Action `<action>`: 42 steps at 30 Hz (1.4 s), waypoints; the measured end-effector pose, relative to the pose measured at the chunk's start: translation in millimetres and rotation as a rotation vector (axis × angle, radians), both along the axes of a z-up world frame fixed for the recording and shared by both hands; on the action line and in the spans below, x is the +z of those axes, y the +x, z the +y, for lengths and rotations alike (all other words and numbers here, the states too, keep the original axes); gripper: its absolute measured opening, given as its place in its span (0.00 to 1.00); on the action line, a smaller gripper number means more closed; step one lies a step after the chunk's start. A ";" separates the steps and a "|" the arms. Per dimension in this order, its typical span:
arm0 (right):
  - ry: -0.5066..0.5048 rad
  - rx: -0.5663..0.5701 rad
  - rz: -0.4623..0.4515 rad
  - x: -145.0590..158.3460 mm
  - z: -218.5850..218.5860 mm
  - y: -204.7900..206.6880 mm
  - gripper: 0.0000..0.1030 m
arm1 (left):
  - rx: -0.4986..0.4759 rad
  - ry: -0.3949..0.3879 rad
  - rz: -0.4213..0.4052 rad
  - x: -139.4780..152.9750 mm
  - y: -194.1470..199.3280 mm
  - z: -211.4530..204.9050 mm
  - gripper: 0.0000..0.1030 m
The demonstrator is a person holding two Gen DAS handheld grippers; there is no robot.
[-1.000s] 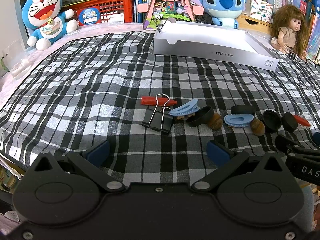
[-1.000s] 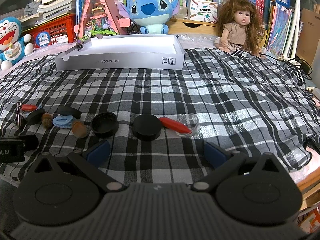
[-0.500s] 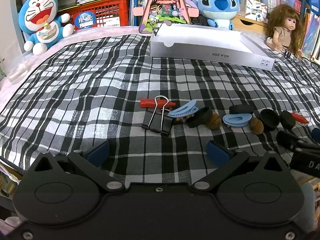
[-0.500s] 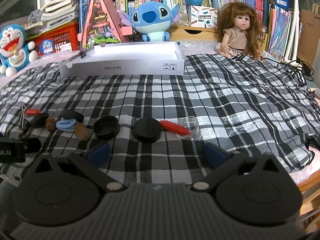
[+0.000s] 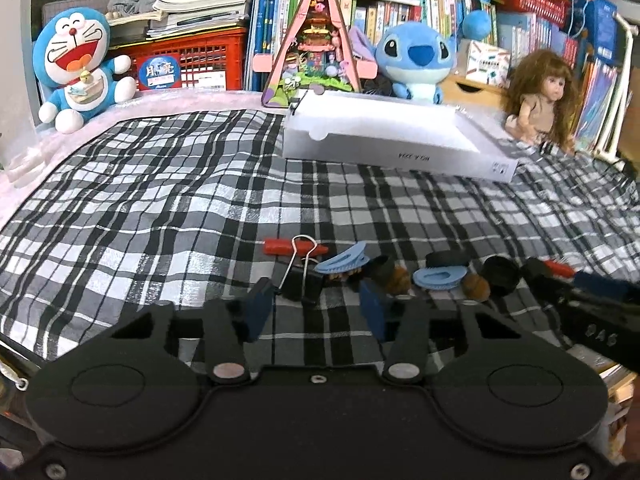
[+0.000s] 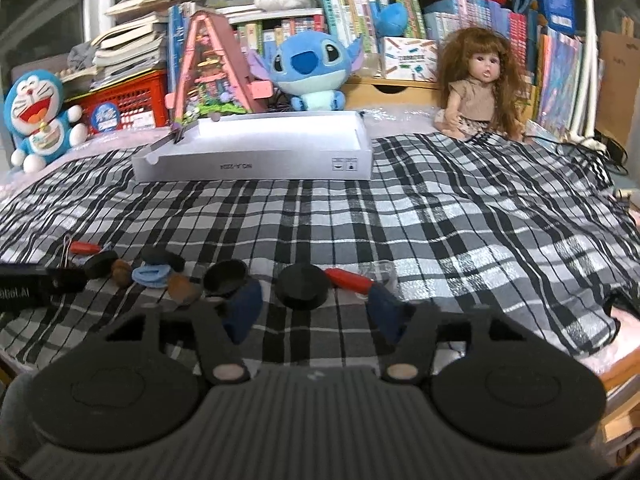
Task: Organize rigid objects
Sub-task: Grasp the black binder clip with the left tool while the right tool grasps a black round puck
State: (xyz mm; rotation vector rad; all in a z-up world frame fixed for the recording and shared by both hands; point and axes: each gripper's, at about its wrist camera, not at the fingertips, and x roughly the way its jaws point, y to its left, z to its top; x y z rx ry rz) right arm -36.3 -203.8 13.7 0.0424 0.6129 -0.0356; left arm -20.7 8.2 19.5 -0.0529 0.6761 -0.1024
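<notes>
A row of small objects lies on the plaid cloth. In the left wrist view: a black binder clip (image 5: 301,280), a red piece (image 5: 294,247), a blue clip (image 5: 340,263), a second blue clip (image 5: 439,278), brown nuts (image 5: 475,286) and a black cap (image 5: 500,276). My left gripper (image 5: 316,312) is open and empty, just short of the binder clip. In the right wrist view: a black cap (image 6: 304,286), an open black cap (image 6: 225,278), a red piece (image 6: 347,280). My right gripper (image 6: 314,308) is open and empty, its fingers on either side of the black cap.
A white open box (image 5: 396,136) stands at the back of the cloth; it also shows in the right wrist view (image 6: 256,154). Plush toys (image 5: 80,68), a doll (image 6: 480,84), a red crate and bookshelves line the back. The cloth's front edge is near both grippers.
Both grippers have moved forward and down toward the row of objects, and their fingers have narrowed. The objects have not moved.
</notes>
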 end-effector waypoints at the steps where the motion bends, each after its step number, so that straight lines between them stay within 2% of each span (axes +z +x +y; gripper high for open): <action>1: -0.001 0.011 0.002 -0.1 1.0 0.2 0.54 | -0.011 -0.009 -0.001 0.8 -0.4 0.4 0.41; 4: -0.001 0.038 0.014 -1.8 3.3 2.4 0.49 | -0.038 -0.004 -0.003 1.7 -0.1 -1.4 0.36; 7: -0.010 0.045 0.020 -3.9 4.7 5.8 0.46 | -0.049 -0.003 0.009 -0.1 1.9 -3.9 0.22; 8: -0.012 0.047 0.019 -4.2 4.5 6.4 0.46 | -0.048 -0.009 0.013 -0.5 2.6 -3.2 0.22; 10: -0.011 0.049 0.021 -4.8 3.2 8.0 0.45 | -0.032 -0.004 0.006 -1.4 3.1 -2.0 0.22; 15: -0.001 0.044 0.033 -8.2 -2.2 14.5 0.45 | -0.007 0.084 -0.049 -2.6 -0.7 -5.4 0.25; 19: 0.005 0.056 0.029 -10.8 -7.1 19.8 0.49 | 0.000 0.108 -0.060 -5.2 2.5 -4.3 0.37; 23: -0.012 0.069 0.028 -11.4 -9.5 24.2 0.51 | -0.011 0.124 -0.060 -8.2 7.3 -3.8 0.42; 26: -0.021 0.078 0.025 -11.6 -9.1 25.3 0.51 | -0.013 0.111 -0.031 -13.3 13.4 -1.6 0.42; 28: -0.027 0.080 0.023 -12.0 -8.1 25.2 0.45 | -0.017 0.084 -0.010 -16.8 16.5 1.1 0.37; 29: -0.030 0.083 0.022 -12.0 -7.3 25.0 0.41 | -0.015 0.068 -0.006 -17.5 16.6 2.7 0.29; 30: -0.034 0.085 0.022 -11.7 -6.4 24.4 0.36 | -0.010 0.057 -0.009 -17.3 15.7 4.1 0.29; 42: 0.006 0.109 -0.006 7.1 -1.8 19.8 0.36 | -0.003 0.054 -0.062 2.9 10.3 6.1 0.29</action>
